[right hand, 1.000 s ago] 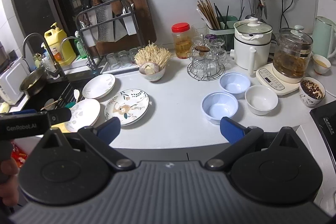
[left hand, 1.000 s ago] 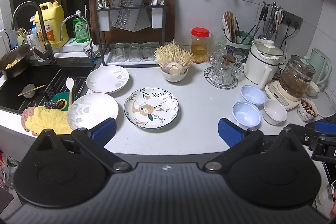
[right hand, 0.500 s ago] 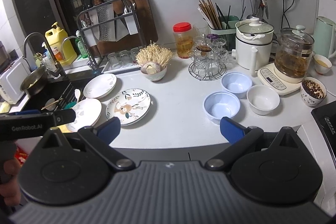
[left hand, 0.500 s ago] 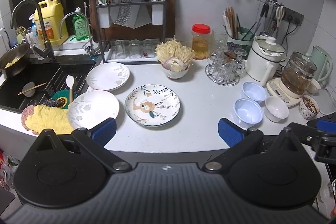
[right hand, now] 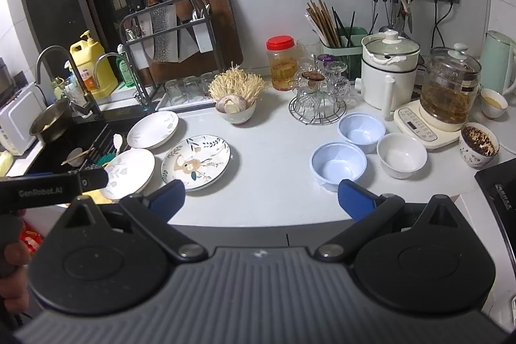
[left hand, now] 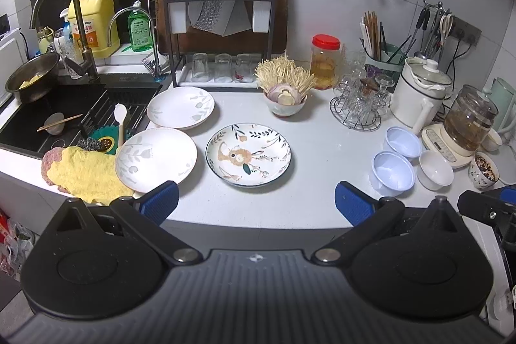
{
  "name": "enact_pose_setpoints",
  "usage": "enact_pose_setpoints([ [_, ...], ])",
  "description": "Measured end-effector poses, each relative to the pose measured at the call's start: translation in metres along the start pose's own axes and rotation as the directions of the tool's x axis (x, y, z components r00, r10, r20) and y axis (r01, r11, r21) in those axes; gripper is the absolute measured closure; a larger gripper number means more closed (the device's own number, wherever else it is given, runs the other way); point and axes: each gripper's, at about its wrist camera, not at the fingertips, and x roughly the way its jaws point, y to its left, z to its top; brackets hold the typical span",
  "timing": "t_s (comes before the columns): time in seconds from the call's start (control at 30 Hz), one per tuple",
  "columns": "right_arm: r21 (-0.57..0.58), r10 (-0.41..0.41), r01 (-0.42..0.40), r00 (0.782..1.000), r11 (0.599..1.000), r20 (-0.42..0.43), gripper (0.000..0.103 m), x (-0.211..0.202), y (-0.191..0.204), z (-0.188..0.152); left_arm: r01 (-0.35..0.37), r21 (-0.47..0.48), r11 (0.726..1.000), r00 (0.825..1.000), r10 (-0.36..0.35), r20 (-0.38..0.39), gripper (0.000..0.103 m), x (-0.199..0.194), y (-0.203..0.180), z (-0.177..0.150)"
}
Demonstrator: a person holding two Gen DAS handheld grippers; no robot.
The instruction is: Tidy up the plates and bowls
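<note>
Left gripper (left hand: 256,202): spread wide, empty, above the counter edge.
Right gripper (right hand: 261,199): spread wide, empty.
Plates (left hand: 248,153): three, near the sink.
Bowls (right hand: 338,165): three, clustered.

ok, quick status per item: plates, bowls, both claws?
Left claw: open, empty, off the counter.
Right claw: open, empty.
Deer-patterned round plate: flat, empty, unstacked.
Near white leaf-print plate: flat, empty, edge over the yellow cloth.
Far white leaf-print plate: flat, empty.
Two pale blue plastic bowls: upright, empty, side by side.
White ceramic bowl: upright, empty.
</note>
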Motion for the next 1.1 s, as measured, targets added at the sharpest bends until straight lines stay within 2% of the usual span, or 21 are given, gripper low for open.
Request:
enact_pose_setpoints([
  [0.17,0.012,-0.005,0.005,1.000,1.000,-0.011,0.000,-0.001,-0.002,-0.004,-0.011,0.007,1.000,1.000,0.012,-0.025,0.000,0.000,-0.001,-0.006],
  [0.33,0.014,0.003,-0.003,1.000,1.000,-0.016,0.000,-0.002,-0.003,-0.003,-0.012,0.018,1.000,0.999,0.012,-0.032,0.000,-0.006,-0.004,0.002],
  [0.57,0.010,0.024,-0.024,1.000,1.000,-0.007,0.000,-0.006,-0.005,0.006,0.046,0.070,0.997,0.998,-0.043,-0.037,0.000,-0.028,-0.013,0.039],
  [0.7,0.038,0.013,-0.012,0.999,0.999,-0.040,0.000,0.002,-0.014,0.009,0.113,0.103,0.988,0.991,-0.105,-0.081,0.000,-0.037,-0.019,0.065],
  [0.8,0.032,0.003,-0.001,0.998,0.999,-0.070,0.000,0.010,-0.019,0.011,0.145,0.175,0.974,0.985,-0.125,-0.119,0.000,-0.036,-0.029,0.078],
  [0.9,0.018,-0.013,0.014,0.995,1.000,-0.097,0.000,0.019,-0.022,0.014,0.193,0.173,0.966,0.969,-0.160,-0.190,0.000,-0.032,-0.031,0.092],
  [1.03,-0.023,-0.025,0.022,0.990,0.999,-0.137,0.000,0.039,-0.019,0.014,0.249,0.106,0.963,0.937,-0.211,-0.278,0.000,-0.022,-0.022,0.106],
  [1.1,-0.011,0.000,-0.001,0.987,1.000,-0.158,0.000,0.050,-0.017,0.015,0.263,0.059,0.963,0.924,-0.233,-0.304,0.000,-0.017,-0.014,0.111],
])
